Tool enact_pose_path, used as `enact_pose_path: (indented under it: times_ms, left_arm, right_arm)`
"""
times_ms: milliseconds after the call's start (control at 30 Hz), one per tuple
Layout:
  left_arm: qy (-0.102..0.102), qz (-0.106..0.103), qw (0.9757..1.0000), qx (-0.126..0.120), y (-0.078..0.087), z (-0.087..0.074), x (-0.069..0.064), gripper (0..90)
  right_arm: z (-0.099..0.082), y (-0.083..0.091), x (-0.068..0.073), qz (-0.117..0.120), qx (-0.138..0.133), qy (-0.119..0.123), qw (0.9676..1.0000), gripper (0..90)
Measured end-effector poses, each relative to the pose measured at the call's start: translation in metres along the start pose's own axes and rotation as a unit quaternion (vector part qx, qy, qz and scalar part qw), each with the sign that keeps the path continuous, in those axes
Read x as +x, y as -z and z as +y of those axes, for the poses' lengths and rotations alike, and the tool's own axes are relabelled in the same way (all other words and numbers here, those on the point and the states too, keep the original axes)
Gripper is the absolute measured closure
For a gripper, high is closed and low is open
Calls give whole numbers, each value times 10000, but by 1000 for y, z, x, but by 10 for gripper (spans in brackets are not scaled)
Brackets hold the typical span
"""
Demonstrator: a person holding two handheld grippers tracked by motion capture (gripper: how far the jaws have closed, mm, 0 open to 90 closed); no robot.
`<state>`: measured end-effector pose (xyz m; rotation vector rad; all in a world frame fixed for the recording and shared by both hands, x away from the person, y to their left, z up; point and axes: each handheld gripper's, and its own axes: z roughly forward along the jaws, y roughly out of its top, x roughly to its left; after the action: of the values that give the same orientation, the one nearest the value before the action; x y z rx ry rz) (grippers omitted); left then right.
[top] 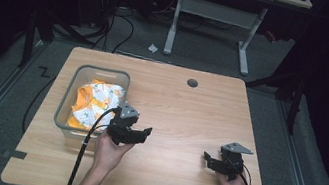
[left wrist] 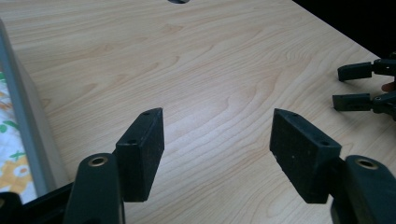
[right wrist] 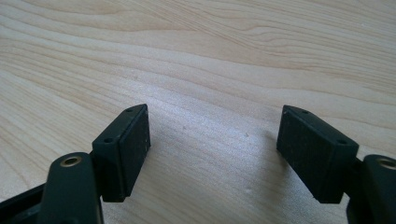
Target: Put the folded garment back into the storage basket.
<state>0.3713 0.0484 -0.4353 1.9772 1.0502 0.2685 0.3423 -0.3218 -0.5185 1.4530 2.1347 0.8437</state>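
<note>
A grey see-through bin stands on the left part of the wooden table. Inside it lies a crumpled orange and white patterned cloth. My left gripper hovers just right of the bin's near corner, jaws pointing right, open and empty. In the left gripper view the open left gripper has bare wood between its jaws, with the bin wall and cloth at the left edge. My right gripper is near the table's front right, pointing left. Its own view shows the right gripper open over bare wood.
A round cable hole sits near the table's far edge. Cables trail from both grippers toward the front edge. Beyond the table, on the dark floor, stand a white desk frame and loose cables. In the left gripper view the right gripper shows at far right.
</note>
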Motion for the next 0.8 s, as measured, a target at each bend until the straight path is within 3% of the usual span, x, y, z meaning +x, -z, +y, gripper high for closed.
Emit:
enact_pose_path:
  times_ms: [333, 800]
  left_arm:
    - [-65, -70, 9998, 165, -12, -9, -7, 359]
    - [-2, -171, 9995, 275, -31, -21, -15, 361]
  right_arm:
    - [0, 0, 0, 2, 0, -3, 10000, 259]
    - [0, 0, 0, 4, 7, -2, 10000, 259]
